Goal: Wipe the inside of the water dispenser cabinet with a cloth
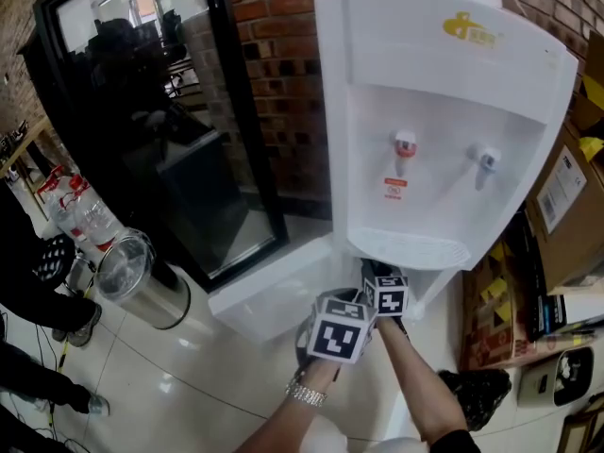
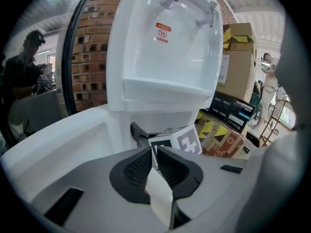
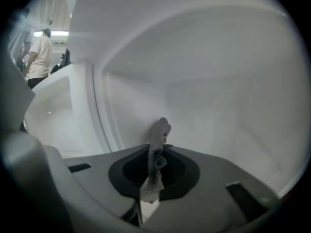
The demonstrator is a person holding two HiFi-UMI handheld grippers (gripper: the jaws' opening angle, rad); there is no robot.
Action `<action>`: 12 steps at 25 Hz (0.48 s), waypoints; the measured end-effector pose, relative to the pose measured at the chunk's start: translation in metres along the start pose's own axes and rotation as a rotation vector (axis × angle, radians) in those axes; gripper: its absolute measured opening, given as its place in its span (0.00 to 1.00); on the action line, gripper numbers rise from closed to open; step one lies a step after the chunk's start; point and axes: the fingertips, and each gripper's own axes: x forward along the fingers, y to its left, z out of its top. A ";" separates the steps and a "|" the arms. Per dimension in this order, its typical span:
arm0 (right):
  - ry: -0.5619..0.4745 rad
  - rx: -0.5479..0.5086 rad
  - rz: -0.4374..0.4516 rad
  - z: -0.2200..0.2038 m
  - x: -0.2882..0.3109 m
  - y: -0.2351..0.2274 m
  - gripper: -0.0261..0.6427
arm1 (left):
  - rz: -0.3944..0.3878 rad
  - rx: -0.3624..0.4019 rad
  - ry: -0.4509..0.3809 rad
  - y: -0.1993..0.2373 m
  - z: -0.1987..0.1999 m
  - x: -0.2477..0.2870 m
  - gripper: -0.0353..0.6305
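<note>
The right gripper (image 3: 156,155) is clamped on a small grey mesh-textured cloth (image 3: 161,129), whose crumpled tip pokes up from between the jaws. The cloth is inside the white cabinet (image 3: 218,96) at the foot of the white plastic water dispenser (image 1: 444,159), near its back wall. The left gripper (image 2: 155,157) has its jaws together with nothing between them, and hangs just outside the opening beside the right one. The white cabinet door (image 1: 274,295) stands open to the left.

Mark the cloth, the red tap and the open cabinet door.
grey mesh cloth (image 3: 156,152): right gripper view, middle, between the jaws
red-capped tap (image 1: 404,145): head view, red cap
open white cabinet door (image 1: 272,291): head view, inner face
</note>
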 end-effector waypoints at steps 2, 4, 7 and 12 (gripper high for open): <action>0.074 -0.009 -0.004 -0.026 0.008 -0.003 0.07 | 0.000 -0.004 -0.006 0.001 0.002 -0.002 0.11; 0.119 -0.019 -0.004 -0.043 0.013 -0.005 0.07 | -0.001 -0.009 -0.009 0.002 0.004 -0.002 0.11; 0.129 -0.004 0.003 -0.049 0.014 -0.007 0.07 | -0.009 -0.011 -0.014 -0.002 0.005 -0.002 0.11; 0.097 0.049 0.017 -0.041 0.009 -0.011 0.07 | -0.019 -0.002 -0.014 -0.006 0.005 -0.002 0.11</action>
